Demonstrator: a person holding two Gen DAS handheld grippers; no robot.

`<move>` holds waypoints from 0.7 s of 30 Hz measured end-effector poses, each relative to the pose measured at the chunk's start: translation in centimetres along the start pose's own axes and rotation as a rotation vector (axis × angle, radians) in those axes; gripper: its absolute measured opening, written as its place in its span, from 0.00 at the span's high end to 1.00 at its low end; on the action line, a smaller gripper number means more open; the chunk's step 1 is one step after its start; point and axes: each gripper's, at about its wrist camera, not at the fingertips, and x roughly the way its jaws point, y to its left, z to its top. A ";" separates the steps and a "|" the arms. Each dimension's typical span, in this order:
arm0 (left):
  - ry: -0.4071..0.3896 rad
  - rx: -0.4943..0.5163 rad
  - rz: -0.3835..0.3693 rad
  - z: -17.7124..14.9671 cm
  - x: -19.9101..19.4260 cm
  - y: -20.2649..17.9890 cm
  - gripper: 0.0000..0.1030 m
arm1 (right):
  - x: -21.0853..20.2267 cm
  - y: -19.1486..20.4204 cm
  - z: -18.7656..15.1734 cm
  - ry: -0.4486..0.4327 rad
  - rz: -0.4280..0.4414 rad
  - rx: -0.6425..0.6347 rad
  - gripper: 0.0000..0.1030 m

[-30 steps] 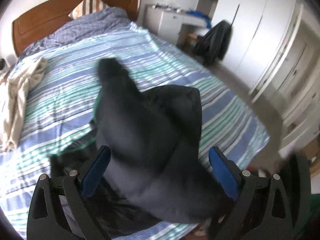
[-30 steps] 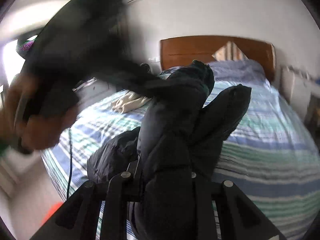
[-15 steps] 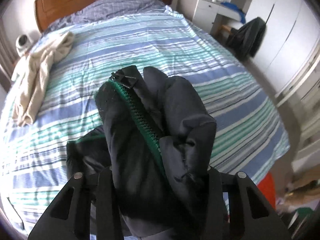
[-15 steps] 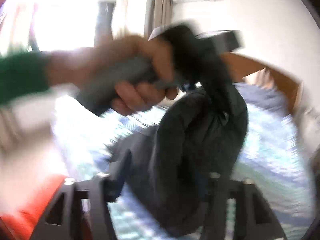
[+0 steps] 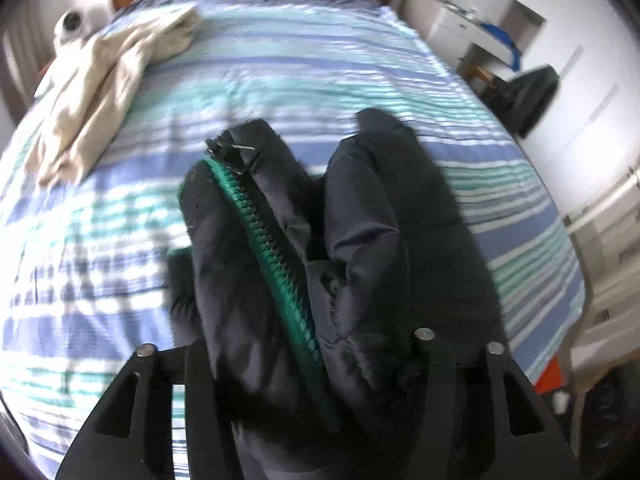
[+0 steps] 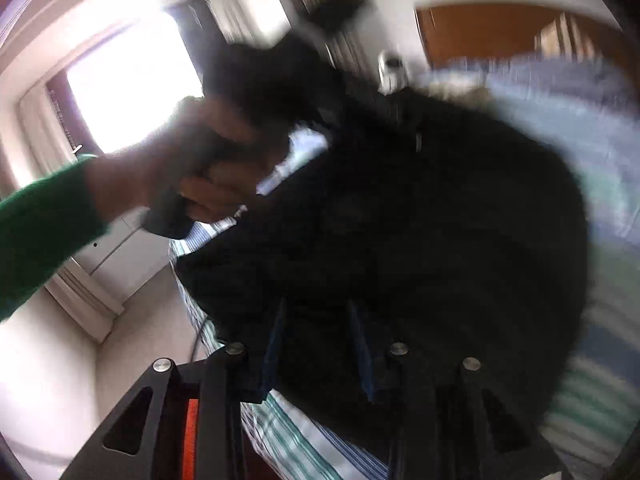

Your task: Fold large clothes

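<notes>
**Now both claws carry the jacket over the bed**

Now we start at the left claw: a thick bunch of the black padded jacket fills the gap between its fingers, which press on it from both sides, and the jaws are easing apart at this moment. A green zipper runs up the bunch away from the claw, ending at the metal pull at the far tip.

At the right claw the view is badly blurred. Dark jacket cloth sits between the two blue pads, and the jaws are closing on it. Up and to the left of this claw we see the person's left hand, with its green sleeve, gripping the other tool's handle.

Beyond and below both claws lies the striped bed. A beige garment lies far off to the left of the left claw.

We judge this the lifting and spreading step: the jacket is bunched, not yet flat. Next we need firm grips at two separate edges, then to draw them apart and lay the jacket flat on the bed.
</notes>
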 end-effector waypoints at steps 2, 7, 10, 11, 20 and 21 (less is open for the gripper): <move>0.006 -0.094 -0.026 -0.6 0.8 2.3 0.42 | 2.4 -0.2 0.0 0.033 -0.032 -0.014 0.72; 0.018 -0.357 -0.083 -1.8 3.6 7.0 0.39 | 6.4 0.4 -0.2 0.068 -0.138 -0.097 0.73; 0.000 -0.439 -0.098 -2.6 5.4 7.8 0.37 | 6.4 0.0 -0.1 0.074 -0.153 -0.110 0.73; -0.005 -0.443 -0.099 -2.8 6.0 7.9 0.36 | 5.9 -0.1 0.0 0.080 -0.154 -0.112 0.73; -0.038 -0.505 -0.208 -4.7 7.8 10.7 0.34 | -5.5 -3.3 6.4 -0.046 -0.119 0.038 0.72; -0.040 -0.512 -0.219 -4.8 8.0 11.0 0.34 | -6.1 -4.2 7.6 -0.054 -0.146 0.057 0.71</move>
